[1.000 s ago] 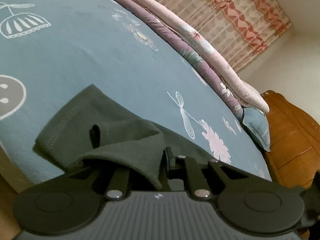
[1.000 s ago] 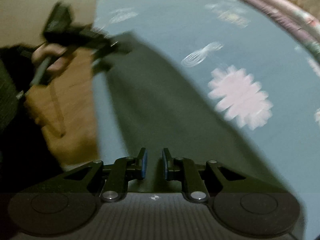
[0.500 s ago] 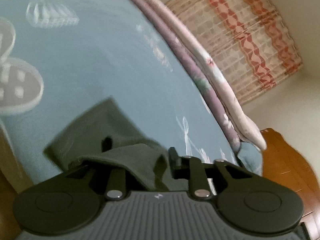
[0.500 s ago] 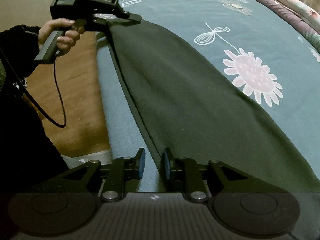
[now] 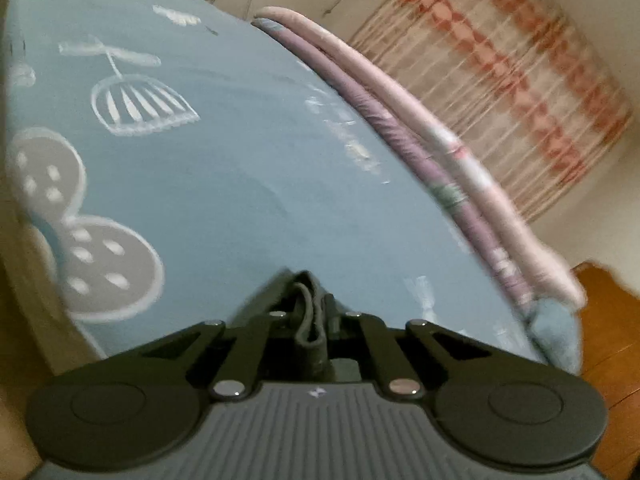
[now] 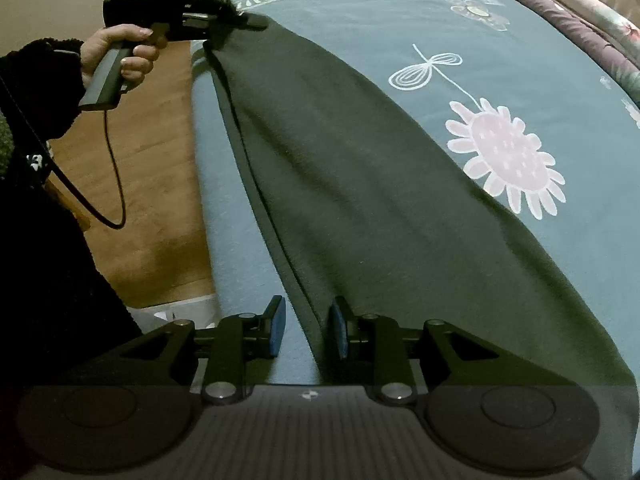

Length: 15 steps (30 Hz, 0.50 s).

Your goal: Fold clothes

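Left gripper (image 5: 310, 320) clenched on a bunched corner of the dark garment (image 6: 360, 168), at the bed's near edge. Right gripper (image 6: 306, 328) opening, pads clear of the cloth; the garment's hemmed edge runs between its jaws. Garment lies stretched along that edge of the bed (image 6: 500, 40). Blue patterned sheet beyond lies bare up to a rolled quilt (image 5: 440, 160) along the far side. Wooden floor (image 6: 160, 152) below the edge; striped curtain (image 5: 500, 80) behind.
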Motion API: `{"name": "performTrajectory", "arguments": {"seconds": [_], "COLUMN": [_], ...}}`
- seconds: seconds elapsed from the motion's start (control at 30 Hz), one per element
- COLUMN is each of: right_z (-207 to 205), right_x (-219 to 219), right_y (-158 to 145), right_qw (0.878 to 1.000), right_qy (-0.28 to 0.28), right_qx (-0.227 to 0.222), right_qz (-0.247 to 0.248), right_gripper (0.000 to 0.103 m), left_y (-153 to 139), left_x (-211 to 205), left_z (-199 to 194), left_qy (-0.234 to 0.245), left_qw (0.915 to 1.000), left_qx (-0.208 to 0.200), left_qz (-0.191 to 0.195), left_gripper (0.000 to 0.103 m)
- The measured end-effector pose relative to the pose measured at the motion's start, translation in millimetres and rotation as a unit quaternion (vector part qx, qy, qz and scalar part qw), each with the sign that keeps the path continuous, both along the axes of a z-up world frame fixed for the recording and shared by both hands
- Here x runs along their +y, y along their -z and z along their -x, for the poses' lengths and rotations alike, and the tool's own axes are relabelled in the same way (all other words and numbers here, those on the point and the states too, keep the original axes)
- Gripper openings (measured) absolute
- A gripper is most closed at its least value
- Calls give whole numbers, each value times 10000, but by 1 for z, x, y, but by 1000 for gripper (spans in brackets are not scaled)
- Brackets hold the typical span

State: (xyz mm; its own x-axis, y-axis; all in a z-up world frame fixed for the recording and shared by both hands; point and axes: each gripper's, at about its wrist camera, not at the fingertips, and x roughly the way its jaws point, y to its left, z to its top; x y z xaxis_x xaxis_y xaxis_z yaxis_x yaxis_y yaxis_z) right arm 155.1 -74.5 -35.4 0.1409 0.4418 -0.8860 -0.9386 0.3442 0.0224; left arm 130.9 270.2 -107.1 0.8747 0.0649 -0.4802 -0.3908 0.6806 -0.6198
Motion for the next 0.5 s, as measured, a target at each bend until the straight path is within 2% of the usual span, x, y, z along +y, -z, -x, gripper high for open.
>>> {"name": "performTrajectory", "arguments": {"seconds": [0.13, 0.27, 0.4, 0.5], "right_z": [0, 5, 13, 16], "right_x": [-2, 1, 5, 9], "right_y": [-10, -9, -7, -6], "right_qw": [9997, 9992, 9977, 9966], "right_qy": [22, -176, -393, -512], "right_qx": [-174, -363, -542, -632], "right_qz": [-157, -83, -36, -84], "right_gripper": [29, 29, 29, 28], "left_y": [-15, -25, -45, -62], "left_x": [-6, 3, -1, -18], "left_z": [-5, -5, 12, 15], "left_qy": [237, 326, 191, 590], "left_qw": [9974, 9949, 9837, 9764], "left_qx": [227, 512, 880, 878], "left_qz": [-646, -804, -1559, -1880], "left_gripper": [3, 9, 10, 16]}}
